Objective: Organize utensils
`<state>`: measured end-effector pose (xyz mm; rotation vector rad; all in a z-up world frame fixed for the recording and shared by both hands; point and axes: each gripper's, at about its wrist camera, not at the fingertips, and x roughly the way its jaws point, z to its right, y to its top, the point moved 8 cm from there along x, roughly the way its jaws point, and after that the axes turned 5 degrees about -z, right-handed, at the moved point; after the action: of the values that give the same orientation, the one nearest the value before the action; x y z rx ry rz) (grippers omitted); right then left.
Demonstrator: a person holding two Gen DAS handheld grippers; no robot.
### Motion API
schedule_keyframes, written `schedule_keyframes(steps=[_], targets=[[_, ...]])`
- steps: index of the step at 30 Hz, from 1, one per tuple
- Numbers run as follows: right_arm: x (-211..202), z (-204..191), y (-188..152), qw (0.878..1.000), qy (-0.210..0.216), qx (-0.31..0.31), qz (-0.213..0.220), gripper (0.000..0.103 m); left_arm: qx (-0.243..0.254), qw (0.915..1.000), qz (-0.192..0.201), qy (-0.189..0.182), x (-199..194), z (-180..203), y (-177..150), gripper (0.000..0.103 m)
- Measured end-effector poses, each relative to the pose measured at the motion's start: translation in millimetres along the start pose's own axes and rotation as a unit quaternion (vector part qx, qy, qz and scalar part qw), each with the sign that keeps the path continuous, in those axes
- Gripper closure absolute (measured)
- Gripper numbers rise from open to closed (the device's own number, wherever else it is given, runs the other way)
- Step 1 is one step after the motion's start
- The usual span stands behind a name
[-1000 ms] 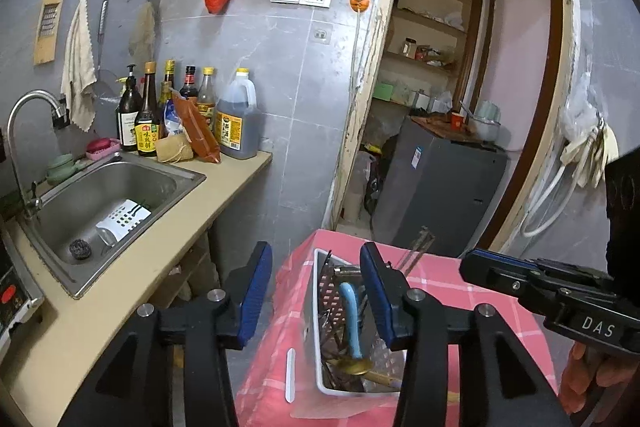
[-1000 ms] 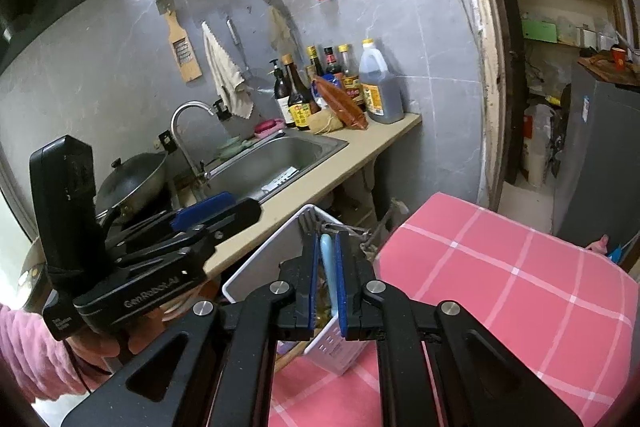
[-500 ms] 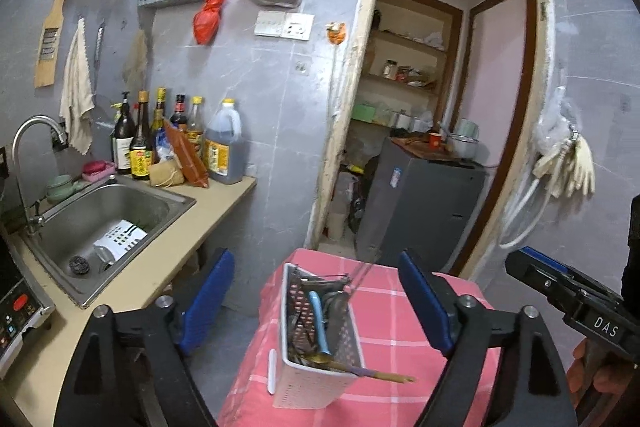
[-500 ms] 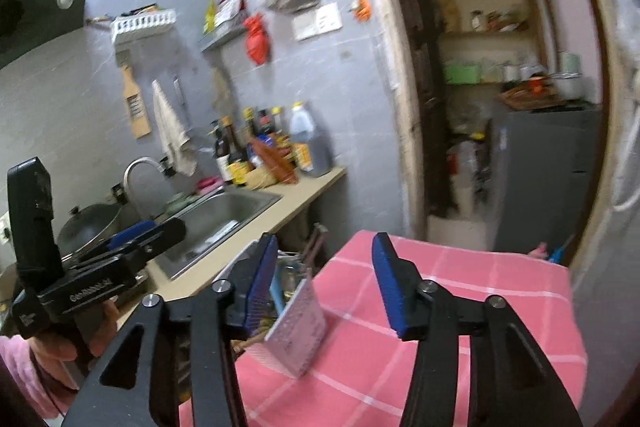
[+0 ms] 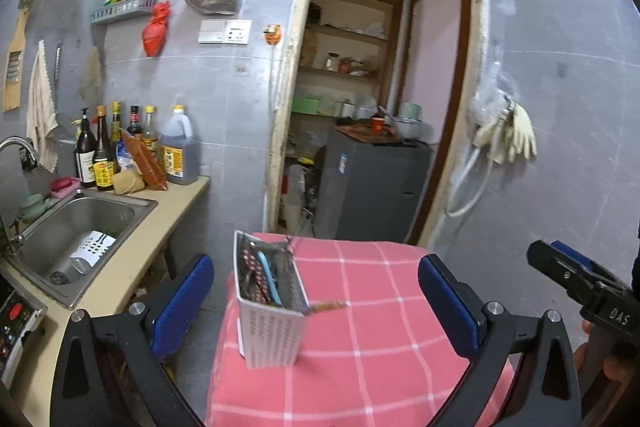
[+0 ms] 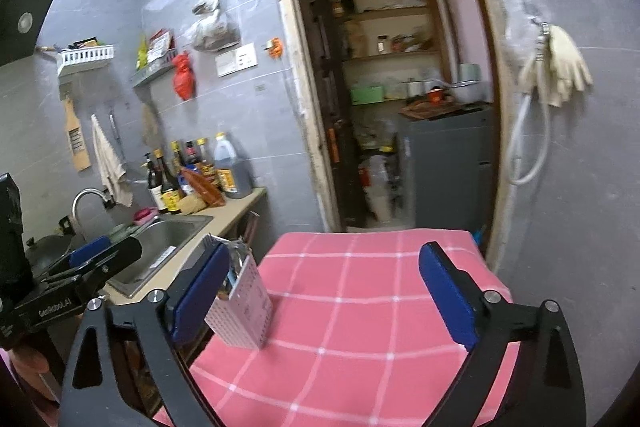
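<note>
Two tools, left tool (image 5: 316, 301) and right tool (image 6: 324, 293), gape empty; one utensil basket (image 5: 269, 323).

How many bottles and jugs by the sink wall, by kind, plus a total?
Pump bottle: 1
Tall narrow-neck bottles: 4 visible, though they overlap and more may be hidden
Large handled jug: 1
Total: 6

A table draped in a pink checked cloth (image 5: 372, 315) carries a white perforated utensil basket (image 5: 270, 331) standing near its left edge, with utensils (image 5: 264, 273) heaped inside it.
</note>
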<state>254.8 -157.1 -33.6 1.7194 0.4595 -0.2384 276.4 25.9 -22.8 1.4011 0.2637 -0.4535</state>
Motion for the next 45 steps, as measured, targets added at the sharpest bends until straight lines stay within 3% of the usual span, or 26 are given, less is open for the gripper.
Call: schedule_keyframes(steps=[12,23,45], targets=[[-88,4,-40,0.999,-0.048,0.007,0.024,0.001,0.008,0.9998,0.003,-0.015,-57,7,-42,0.0],[-135,-4,-76,0.997,-0.072,0.021,0.027,0.001,0.022,0.9997,0.005,-0.011,-99,5,-69,0.0],[-148,-4,-85,0.996,-0.079,0.023,0.024,0.001,0.009,0.9999,-0.001,-0.011,-110,-3,-80,0.0]])
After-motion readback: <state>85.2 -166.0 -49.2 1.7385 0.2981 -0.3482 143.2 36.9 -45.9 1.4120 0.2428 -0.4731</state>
